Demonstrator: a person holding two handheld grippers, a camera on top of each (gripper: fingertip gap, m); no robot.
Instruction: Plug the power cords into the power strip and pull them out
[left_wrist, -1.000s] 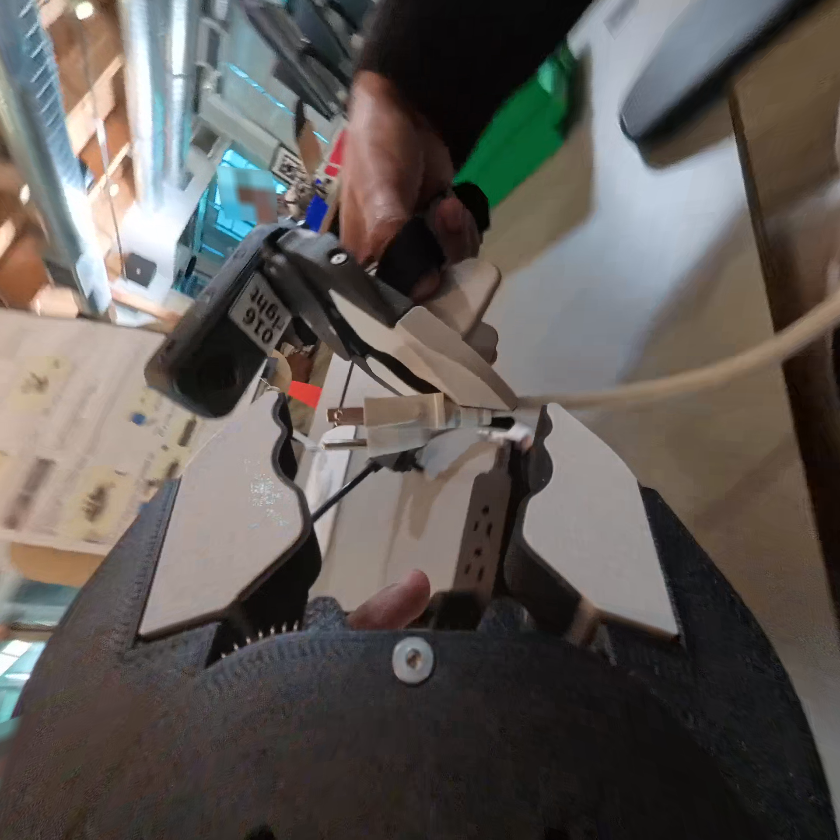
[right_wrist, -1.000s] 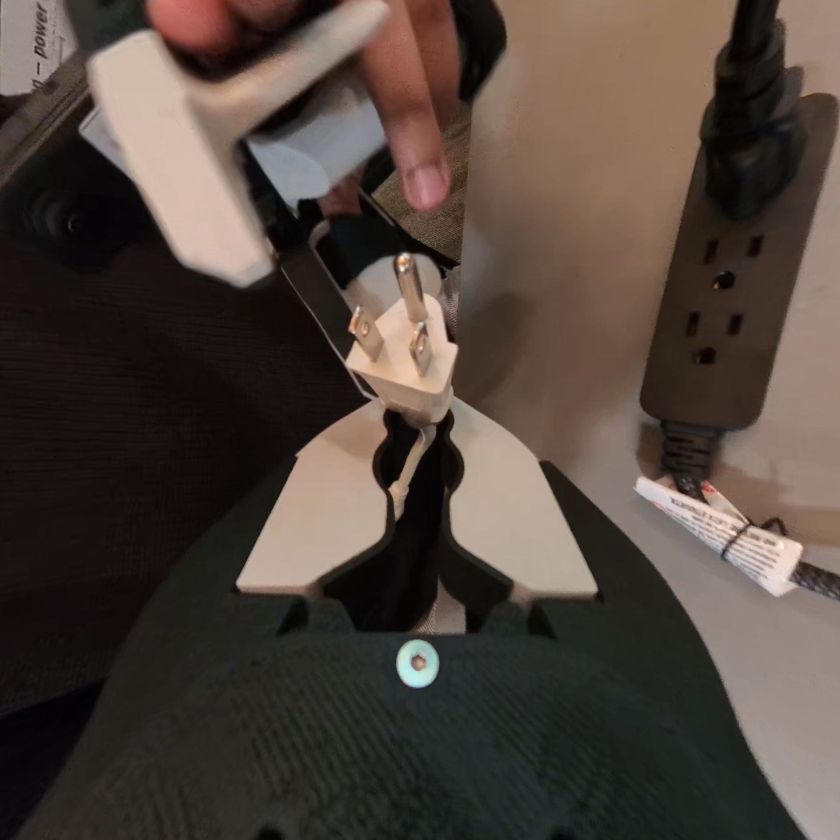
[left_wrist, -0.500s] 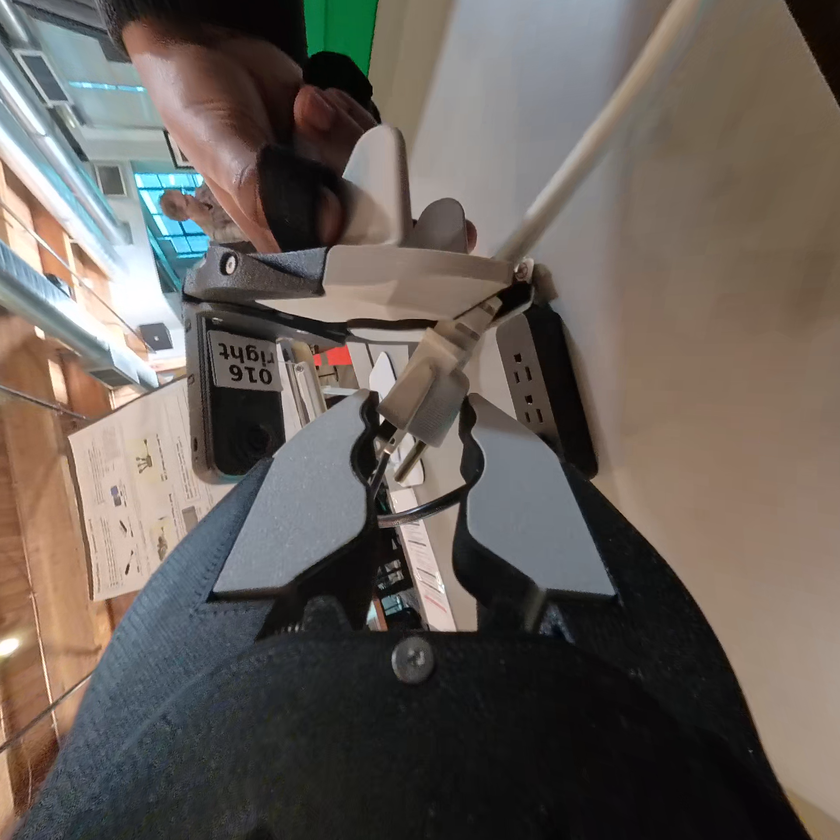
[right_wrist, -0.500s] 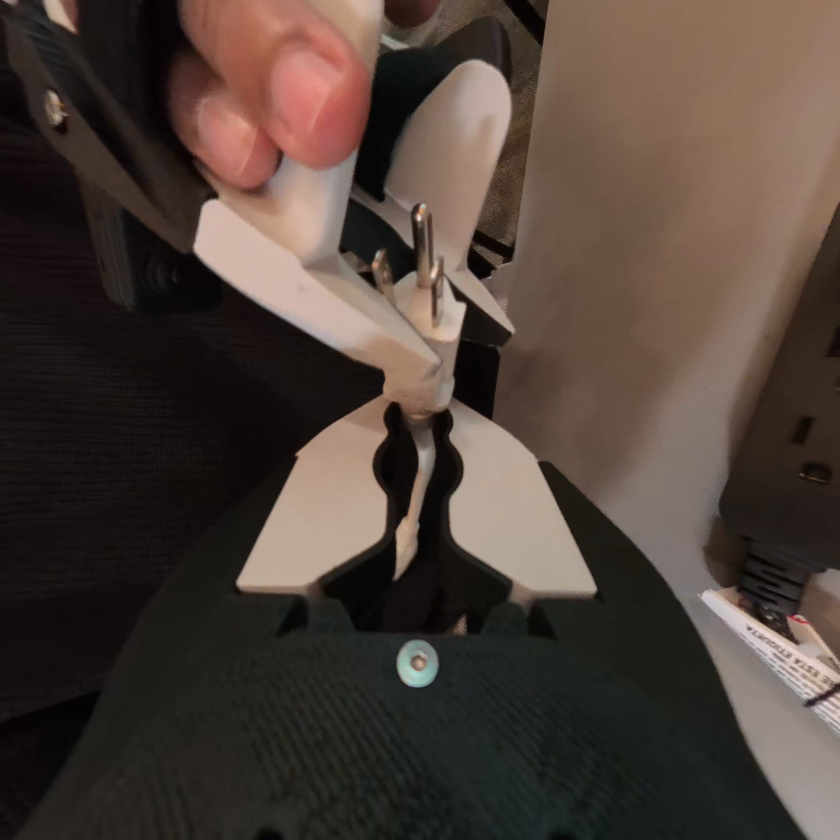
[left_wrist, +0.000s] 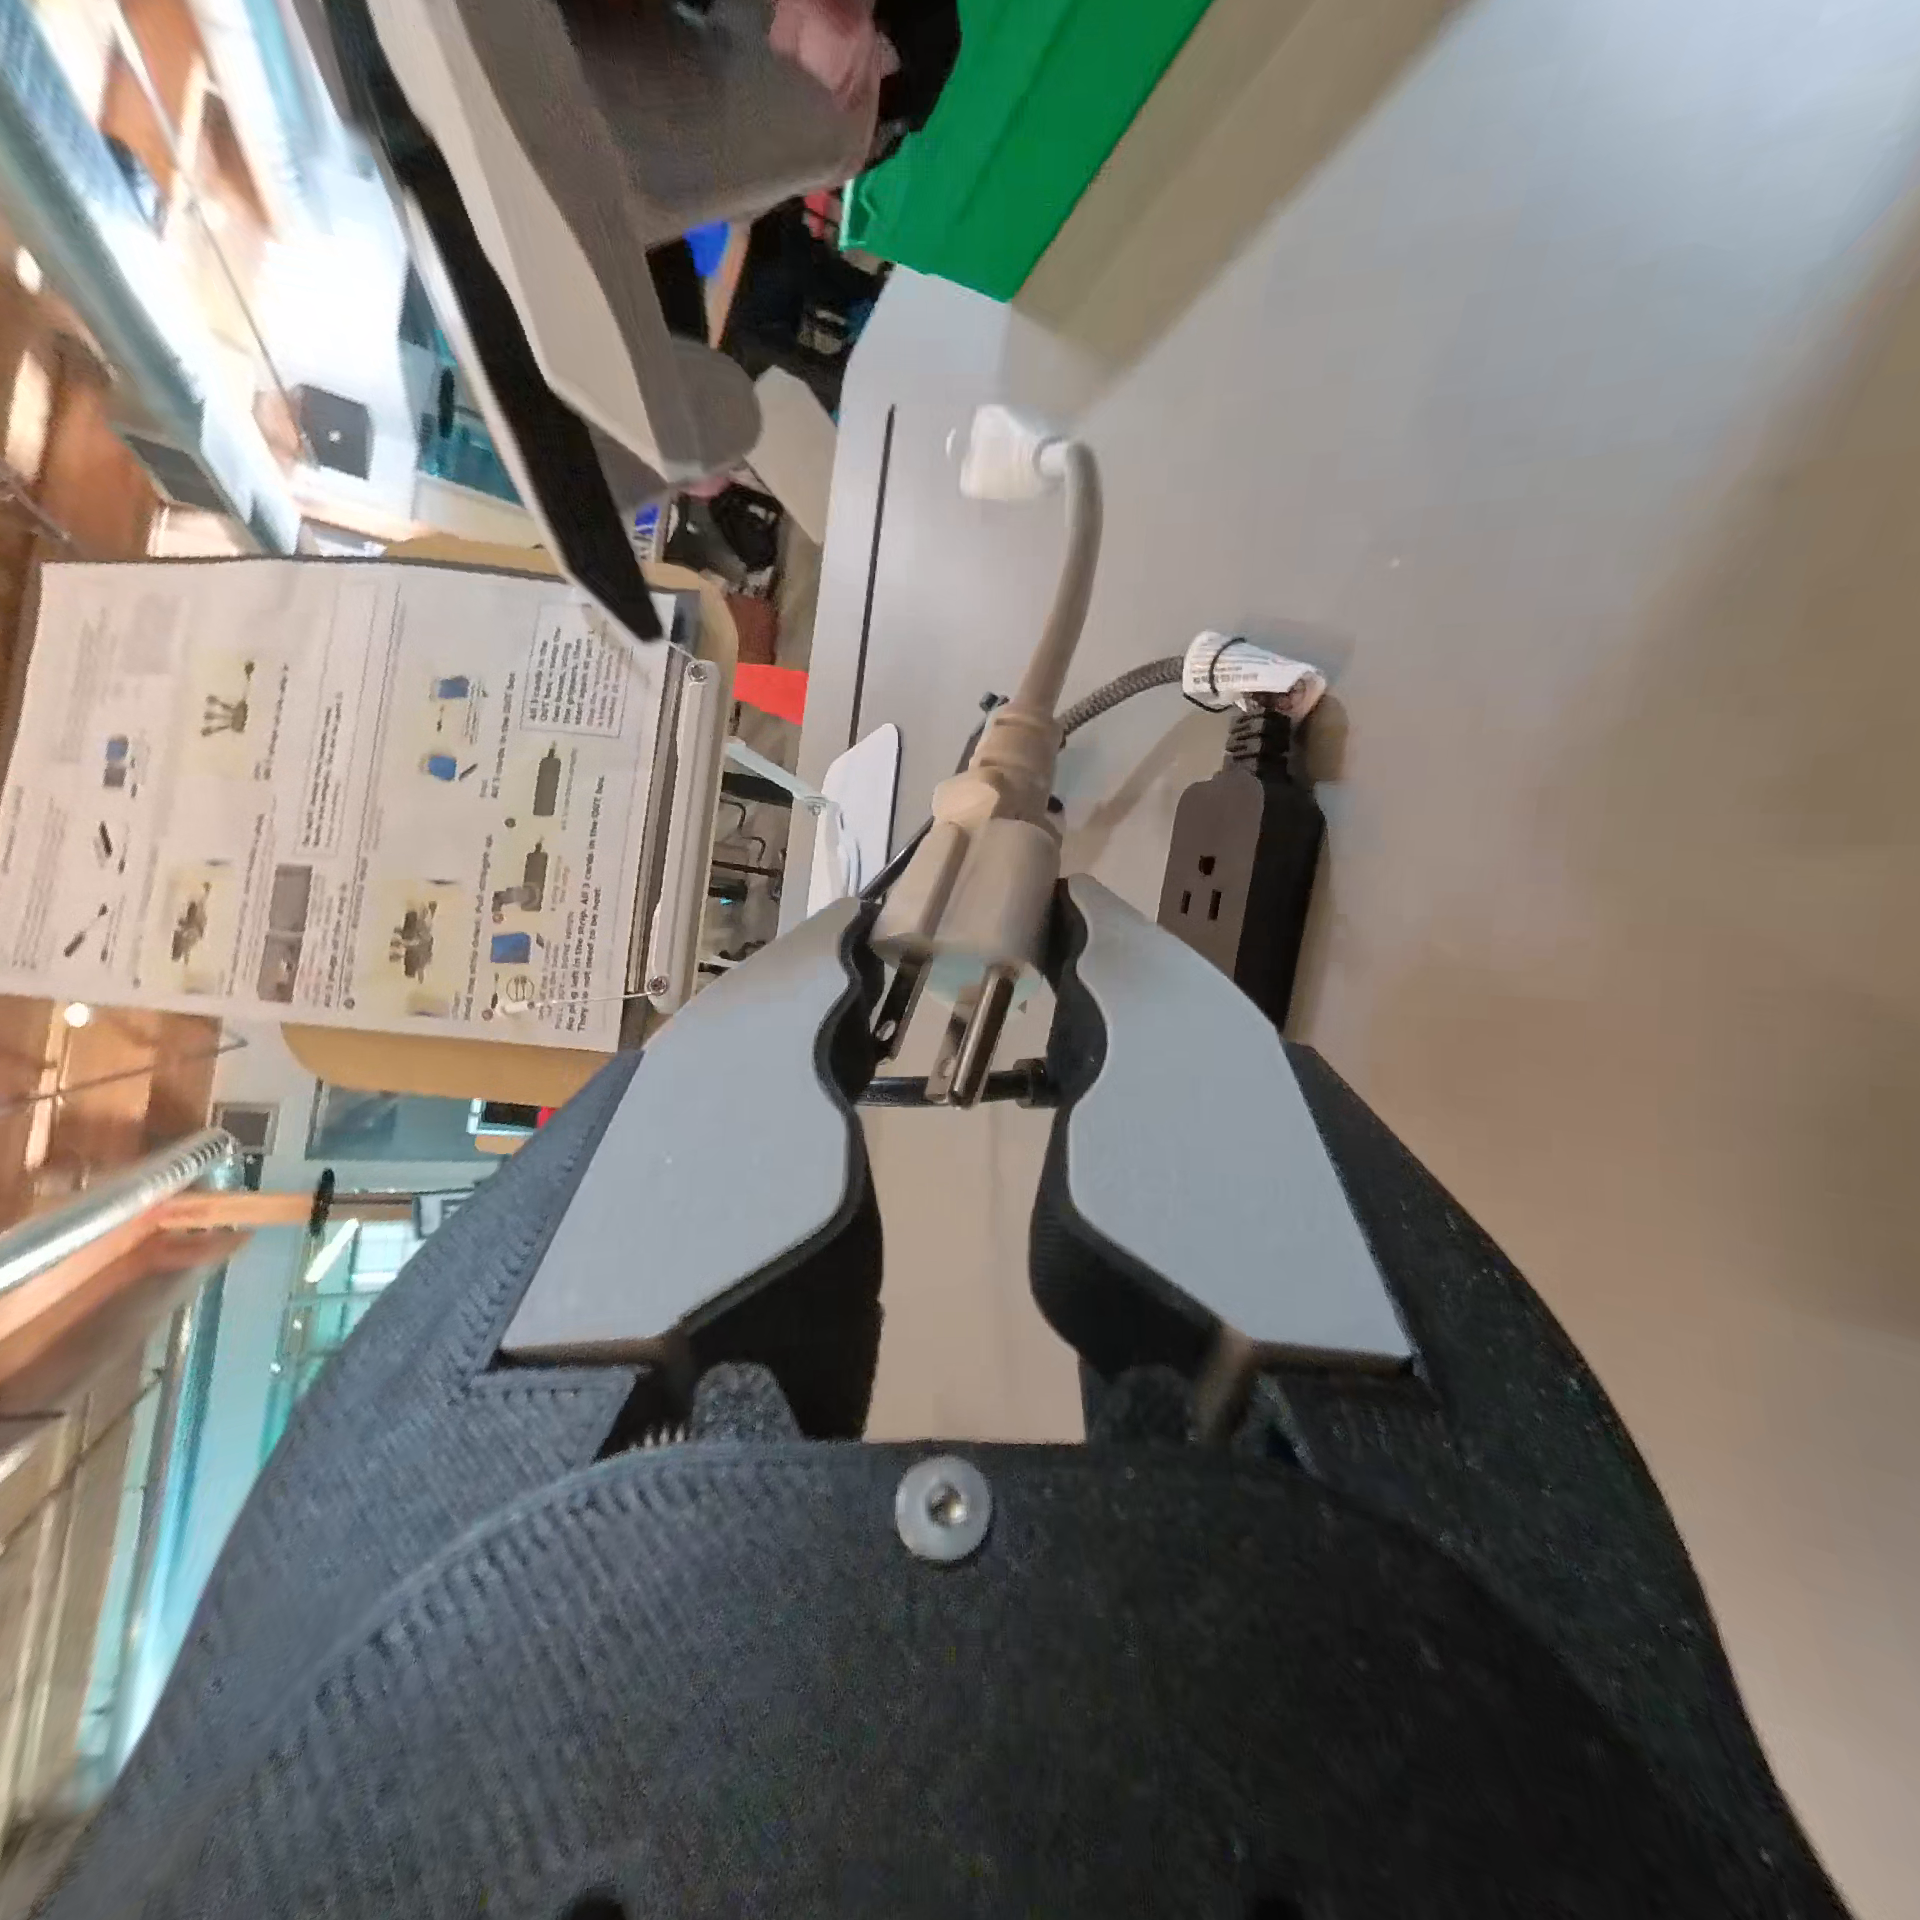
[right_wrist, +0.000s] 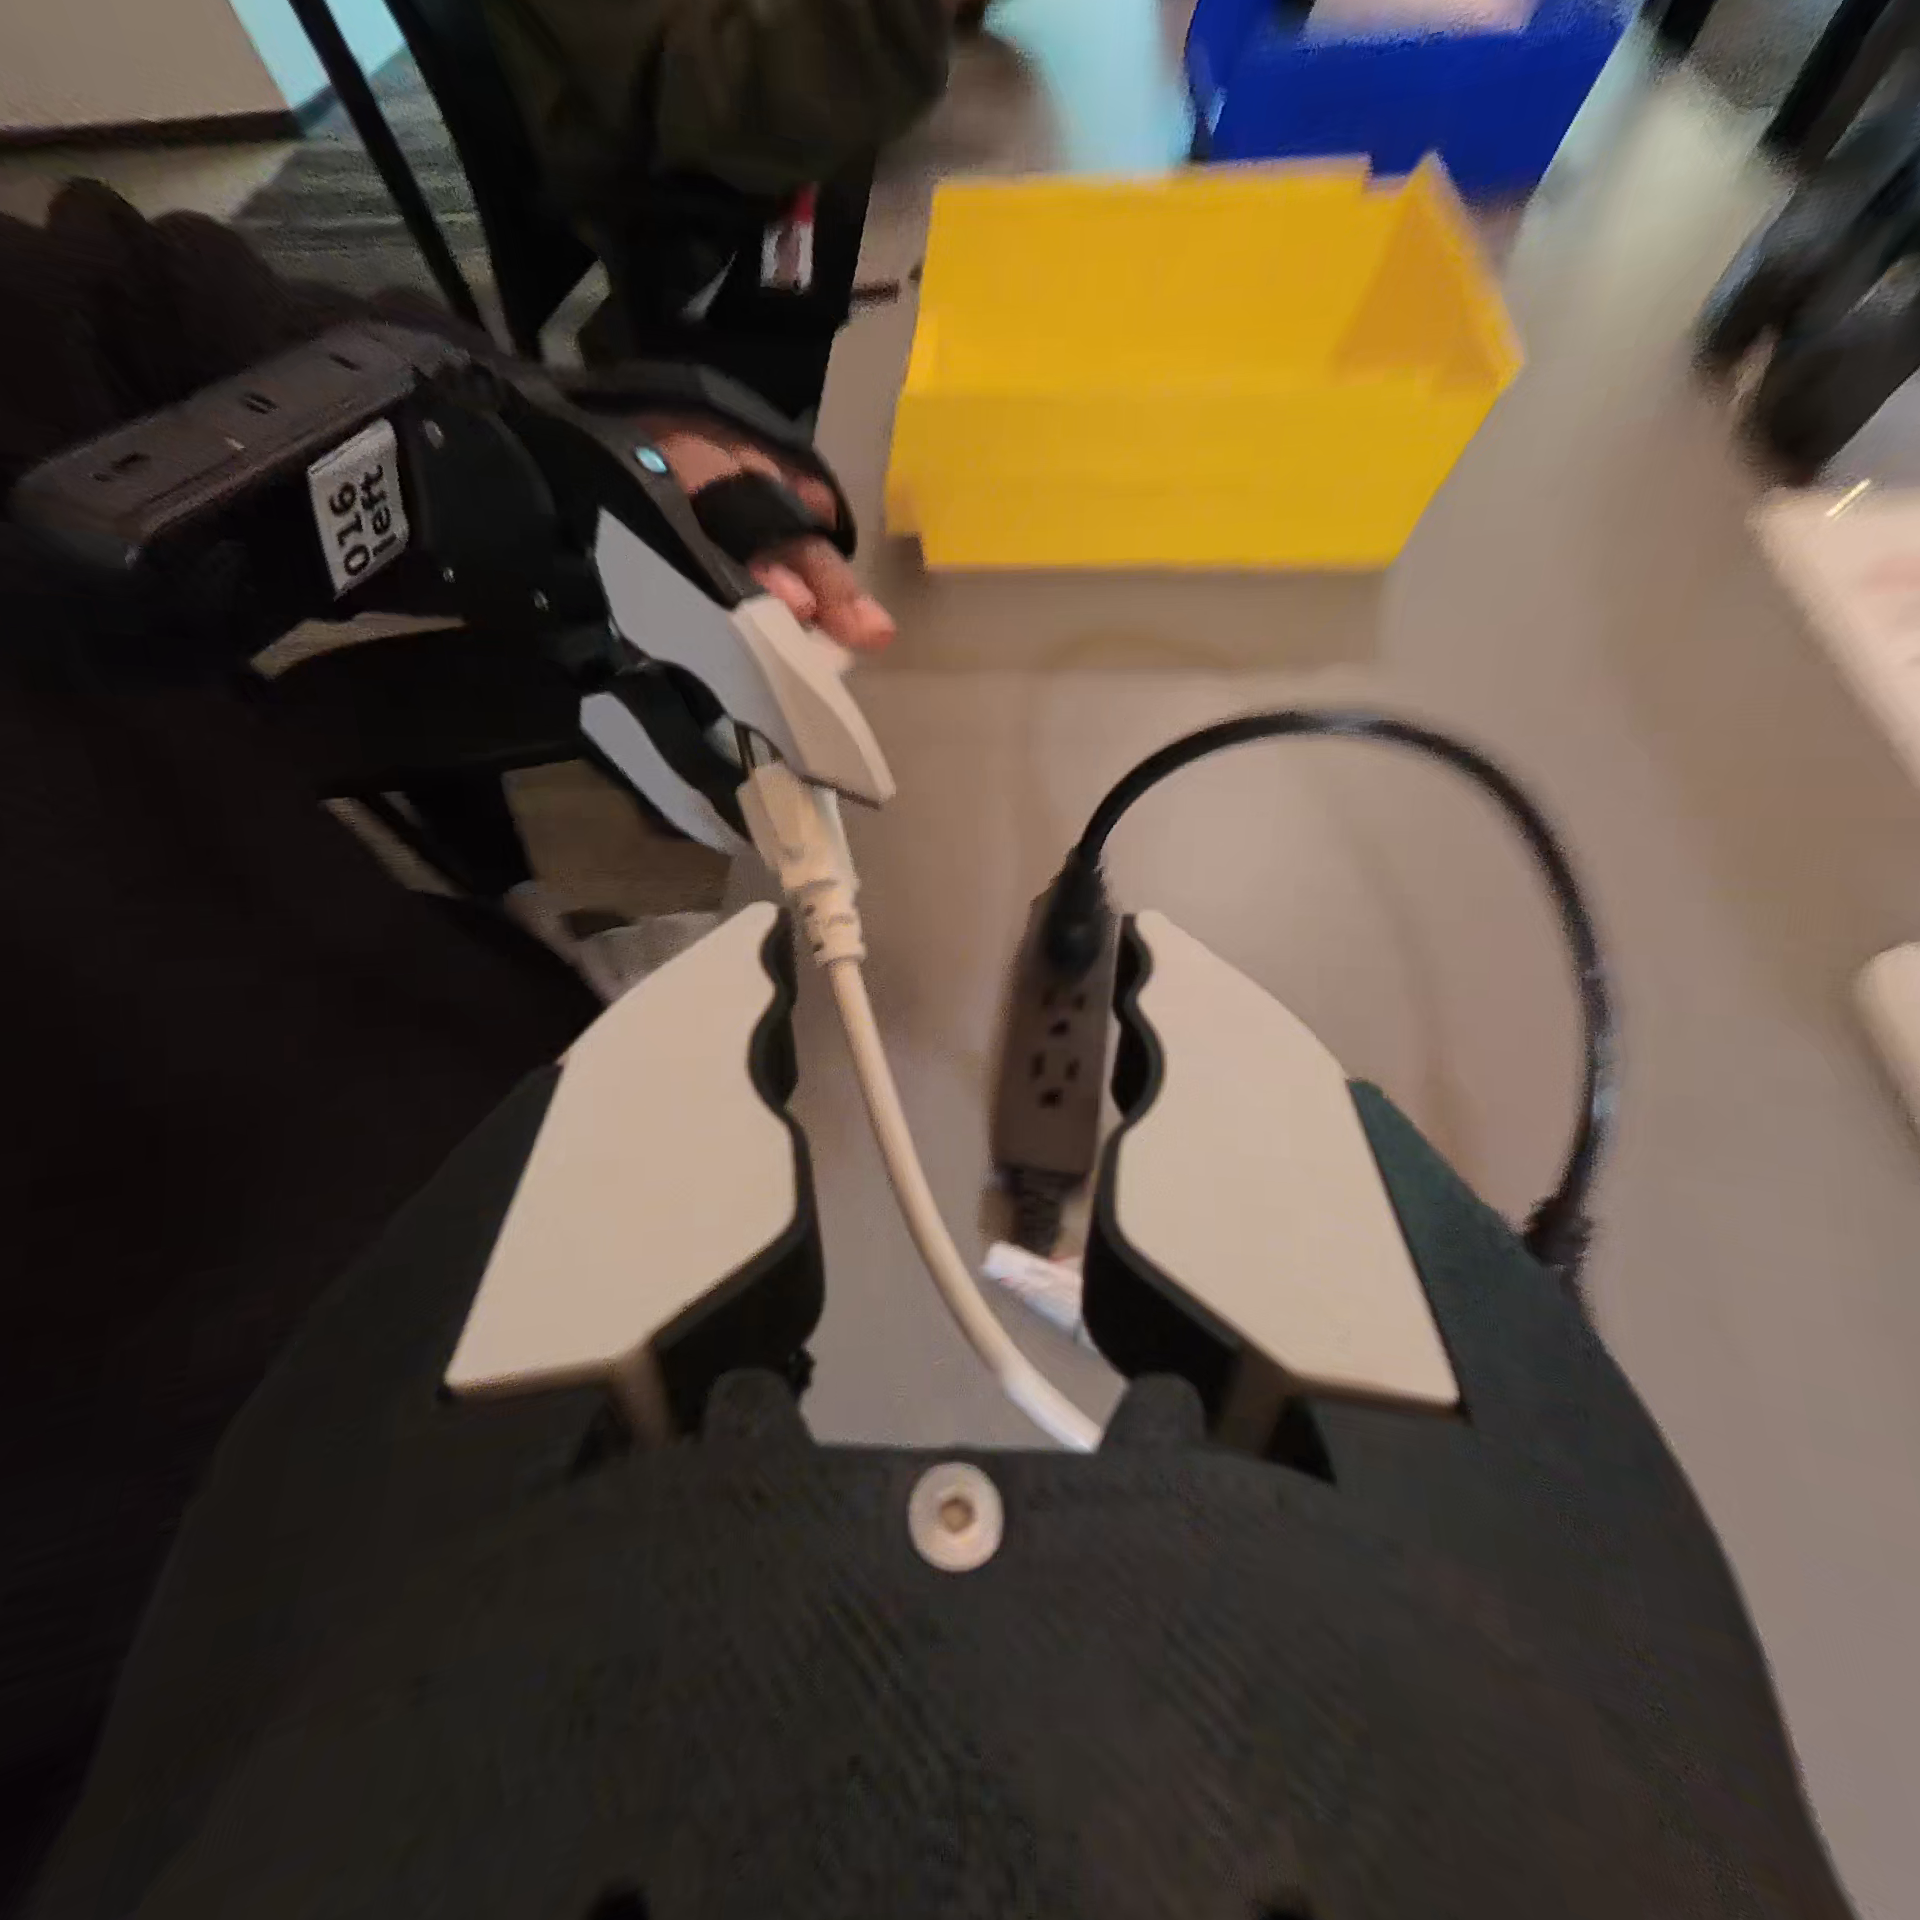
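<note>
Between the left gripper (left_wrist: 961, 925) tips sits the white plug (left_wrist: 971, 899), pinched by its body, prongs pointing back twd the cam, cord running far across the grey table (left_wrist: 1558, 623). To do it well: turn prongs twd the power strip (left_wrist: 1242, 883), line up w/ a free outlet, push straight. Strip lies just right of the tips. Right gripper (right_wrist: 951, 935) is spread wide, holding nothing; white cord (right_wrist: 894, 1122) passes loose btwn its fingers, strip just beyond.
</note>
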